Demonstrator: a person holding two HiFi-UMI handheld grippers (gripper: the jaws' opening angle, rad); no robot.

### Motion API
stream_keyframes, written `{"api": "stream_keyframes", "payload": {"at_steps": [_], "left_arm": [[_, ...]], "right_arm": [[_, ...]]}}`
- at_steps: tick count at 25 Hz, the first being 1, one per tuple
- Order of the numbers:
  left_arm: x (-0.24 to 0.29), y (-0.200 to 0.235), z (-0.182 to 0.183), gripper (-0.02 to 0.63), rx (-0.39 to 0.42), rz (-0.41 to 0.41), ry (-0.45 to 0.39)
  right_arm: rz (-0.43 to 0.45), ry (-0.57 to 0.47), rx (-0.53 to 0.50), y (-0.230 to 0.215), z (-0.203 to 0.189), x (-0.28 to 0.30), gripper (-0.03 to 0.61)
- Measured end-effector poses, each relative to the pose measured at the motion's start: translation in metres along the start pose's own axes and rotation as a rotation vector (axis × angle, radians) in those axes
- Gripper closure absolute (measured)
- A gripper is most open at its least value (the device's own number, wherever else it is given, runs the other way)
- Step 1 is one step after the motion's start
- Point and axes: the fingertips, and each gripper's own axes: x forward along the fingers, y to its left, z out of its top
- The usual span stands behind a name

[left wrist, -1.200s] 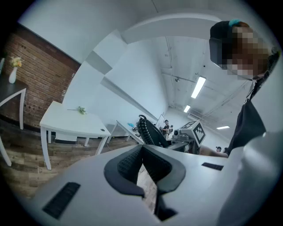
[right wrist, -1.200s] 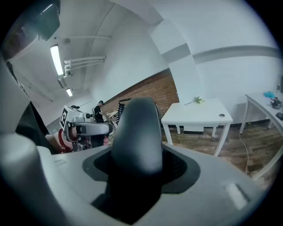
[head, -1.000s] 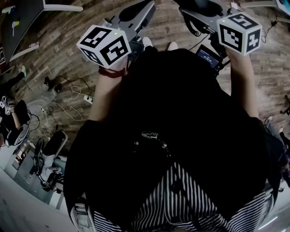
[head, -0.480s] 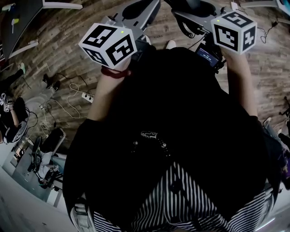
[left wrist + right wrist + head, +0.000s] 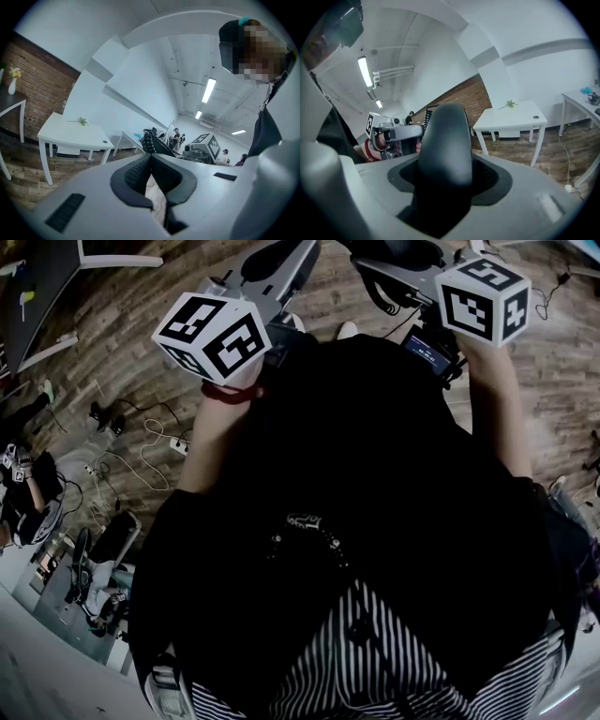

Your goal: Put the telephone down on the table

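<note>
Handset (image 5: pixel 443 136) sits clamped in right tongs (image 5: pixel 443 161); left tongs (image 5: pixel 151 158) press together, empty.

Ceiling strip lights (image 5: pixel 208 90) wash both gripper views bright and cool, and everything bends toward the black round edges. From the head it's dim and murky, the floor (image 5: pixel 141 362) shadowed, only the left gripper (image 5: pixel 277 268) pale.

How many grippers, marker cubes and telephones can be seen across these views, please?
Grippers: 2, the left gripper shut and empty, the right gripper shut on the telephone.
Marker cubes: 2, the left marker cube and the right marker cube.
Telephones: 1, black, with a coiled cord.
Total: 5.
</note>
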Motion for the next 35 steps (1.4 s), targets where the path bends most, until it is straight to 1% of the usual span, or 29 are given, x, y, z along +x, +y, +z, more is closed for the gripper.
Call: {"api": "stream_keyframes", "payload": {"at_steps": [3, 7, 10, 13, 19, 24, 30, 33, 35], "left_arm": [[0.003, -0.003, -0.003, 0.604, 0.011, -0.028, 0.025], [0.005, -0.013, -0.006, 0.606, 0.026, -0.073, 0.056], [0.009, -0.015, -0.008, 0.604, 0.015, -0.093, 0.063], [0.010, -0.011, -0.010, 0.604, 0.006, -0.101, 0.071], [0.022, -0.013, -0.005, 0.604, 0.029, -0.144, 0.082], [0.031, -0.011, -0.008, 0.604, 0.047, -0.179, 0.094], [0.037, -0.009, 0.004, 0.604, 0.065, -0.210, 0.079], [0.032, -0.011, 0.019, 0.604, 0.093, -0.218, 0.050], [0.030, -0.011, 0.023, 0.604, 0.096, -0.214, 0.032]], "right_arm": [[-0.018, -0.016, 0.013, -0.003, -0.002, -0.005, 0.296], [-0.042, -0.034, 0.057, -0.007, -0.006, -0.015, 0.296], [-0.062, -0.049, 0.090, -0.014, -0.008, -0.024, 0.296], [-0.083, -0.048, 0.082, -0.015, -0.009, -0.027, 0.296], [-0.123, -0.081, 0.086, -0.019, -0.003, -0.034, 0.296], [-0.152, -0.130, 0.136, -0.025, -0.007, -0.043, 0.296], [-0.194, -0.142, 0.120, -0.028, -0.003, -0.049, 0.298], [-0.206, -0.162, 0.088, -0.021, 0.009, -0.052, 0.298], [-0.205, -0.153, 0.068, -0.019, 0.009, -0.050, 0.298]]}}
